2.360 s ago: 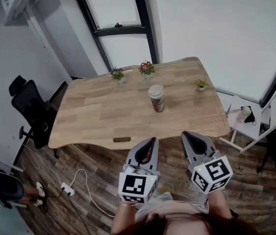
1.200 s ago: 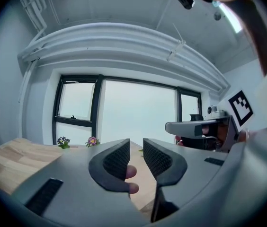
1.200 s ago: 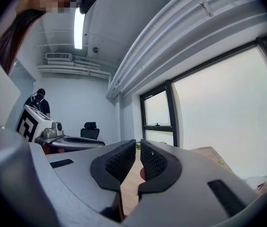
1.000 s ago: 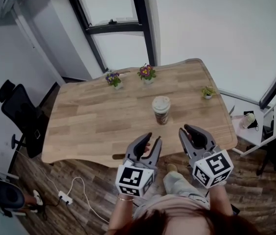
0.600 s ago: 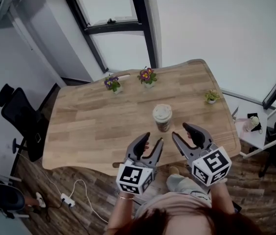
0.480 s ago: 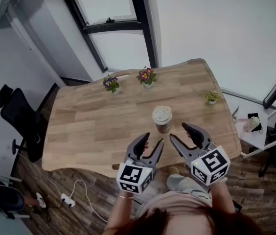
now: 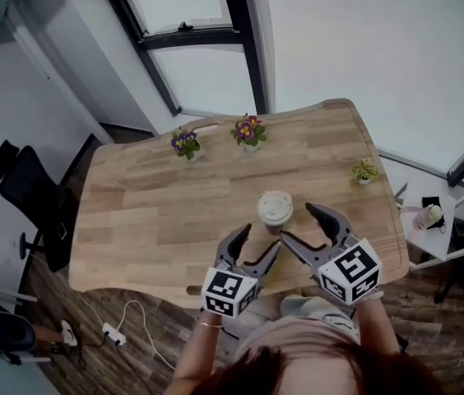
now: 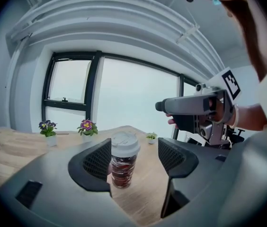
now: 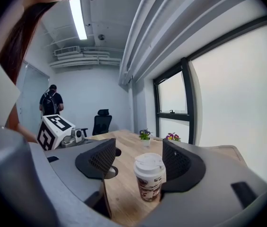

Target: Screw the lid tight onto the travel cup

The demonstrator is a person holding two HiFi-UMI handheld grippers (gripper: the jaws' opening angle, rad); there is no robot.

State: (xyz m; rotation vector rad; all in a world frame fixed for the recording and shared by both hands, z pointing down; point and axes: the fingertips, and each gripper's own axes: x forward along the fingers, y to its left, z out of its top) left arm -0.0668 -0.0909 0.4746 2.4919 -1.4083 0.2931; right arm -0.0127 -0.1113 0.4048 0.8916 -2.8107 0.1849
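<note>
Approach phase. The travel cup [image 8: 119, 170] stands upright on the bench [image 7: 150, 212], toward your near edge, with the white lid [image 7: 275, 206] already sitting on top. I can't tell whether it's threaded home. Your left hand-held gripper [image 7: 259, 239] and right hand-held gripper [image 7: 296, 223] sit just short of the cup, one on each side, neither touching it. Both have just been opening; both are released, jaws wide apart, nothing clamped. In the left gripper view the cup shows beyond the jaws, close to the left one. In the right gripper view it sits nearer the right one. My read: the grasp hasn't started. Next you need one gripper clamped on the cup body to hold it still, and the other on the lid rim to twist. Centre each target between the jaws before closing, since off-centre contact would likely tip or skid the cup. The small flower pots [image 7: 248, 130] are well apart, no obstruction.
</note>
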